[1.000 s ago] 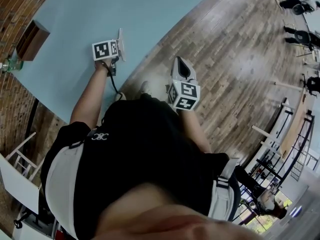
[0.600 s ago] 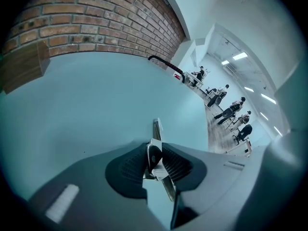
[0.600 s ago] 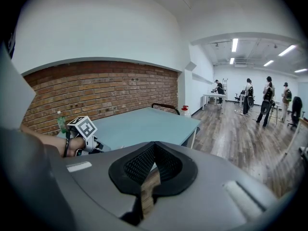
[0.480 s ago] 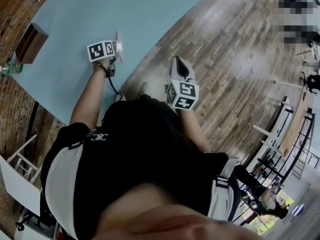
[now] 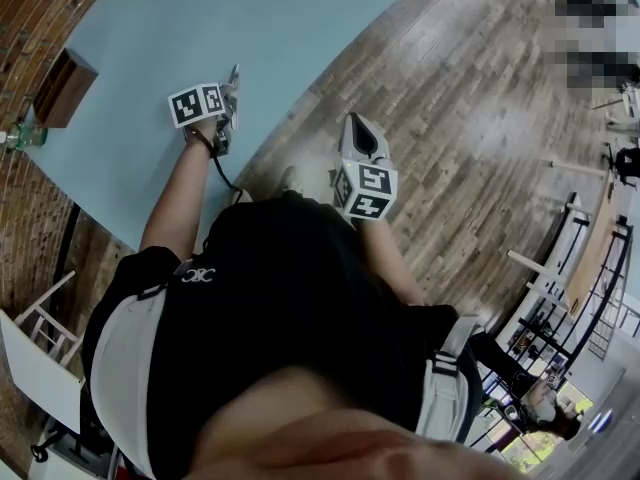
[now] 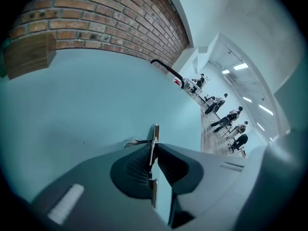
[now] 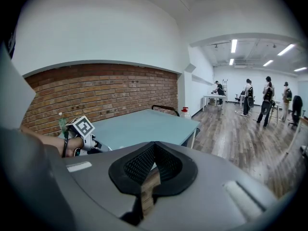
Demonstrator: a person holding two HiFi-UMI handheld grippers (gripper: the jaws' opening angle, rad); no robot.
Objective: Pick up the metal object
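A thin, flat metal object (image 6: 153,138) stands on edge between the jaws of my left gripper (image 6: 154,150), with a small curved part sticking out to its left. The jaws are closing and the dark pads touch it on both sides. From the head view the left gripper (image 5: 228,96) is over the near edge of the light blue table (image 5: 200,18), with the metal object (image 5: 233,78) upright at its tip. My right gripper (image 5: 362,136) hangs over the wooden floor beside the table, away from the object. Its jaws (image 7: 154,148) meet at the tip with nothing between them.
A brown wooden box (image 5: 62,80) sits at the table's far left by the brick wall, with a green bottle (image 5: 15,133) beside it. A white chair (image 5: 40,318) stands at lower left. Several people (image 7: 264,100) stand far down the room.
My left gripper has drifted a little left and away along the table edge, and its jaws have narrowed onto the metal object. The right gripper has stayed put.
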